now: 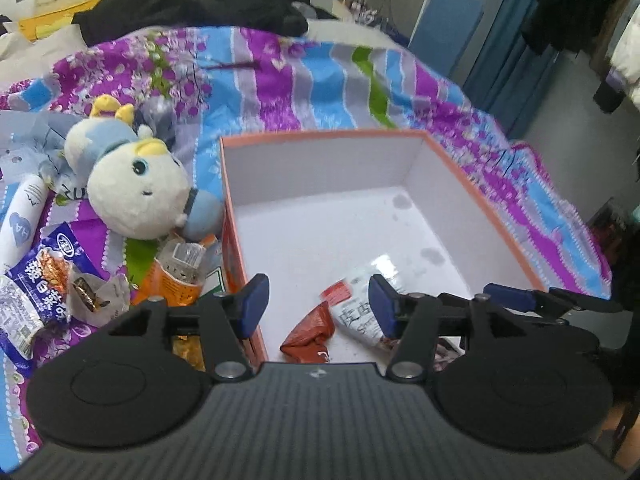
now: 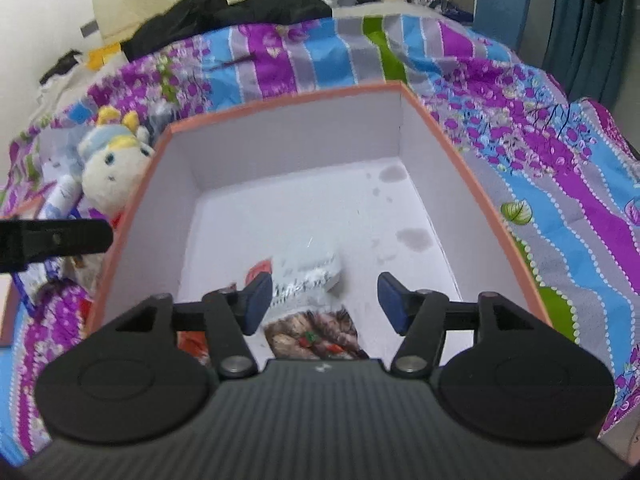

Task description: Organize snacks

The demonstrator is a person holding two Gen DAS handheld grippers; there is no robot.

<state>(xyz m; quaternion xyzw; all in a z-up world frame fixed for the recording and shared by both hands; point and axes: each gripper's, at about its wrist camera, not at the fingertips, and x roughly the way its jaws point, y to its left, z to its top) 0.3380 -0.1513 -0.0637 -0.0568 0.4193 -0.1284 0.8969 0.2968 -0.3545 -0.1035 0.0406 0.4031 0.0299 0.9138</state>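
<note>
Left gripper [image 1: 316, 306]: tilted down over the near left corner of the box [image 1: 448, 148], jaws apart, nothing pressed between the pads. Left pad hangs at the box's left wall. Below the gap, on the box floor, lies a crumpled red packet [image 1: 308, 338]; a white packet [image 1: 360, 300] printed with dark characters lies just right of it, partly behind the right pad.

Right gripper [image 2: 320, 304]: also pitched down into the box [image 2: 280, 96], jaws apart, gripping nothing. The white packet [image 2: 308, 280] lies under the gap, closer to the left pad; its picture end is nearest the gripper body. Whether the left pad touches it, cannot tell. Left gripper's fingertip enters this view from the left edge.

Left of the left gripper, outside the box on the striped bedspread [image 1: 312, 76]: orange packet [image 1: 176, 280], blue-and-white packet [image 1: 36, 276], small clear-wrapped snack [image 1: 92, 294], white tube [image 1: 20, 220]. Beyond these, a plush toy [image 1: 136, 184] beside the box's left wall. Farther off, dark clothes [image 1: 176, 4] piled on the bed
</note>
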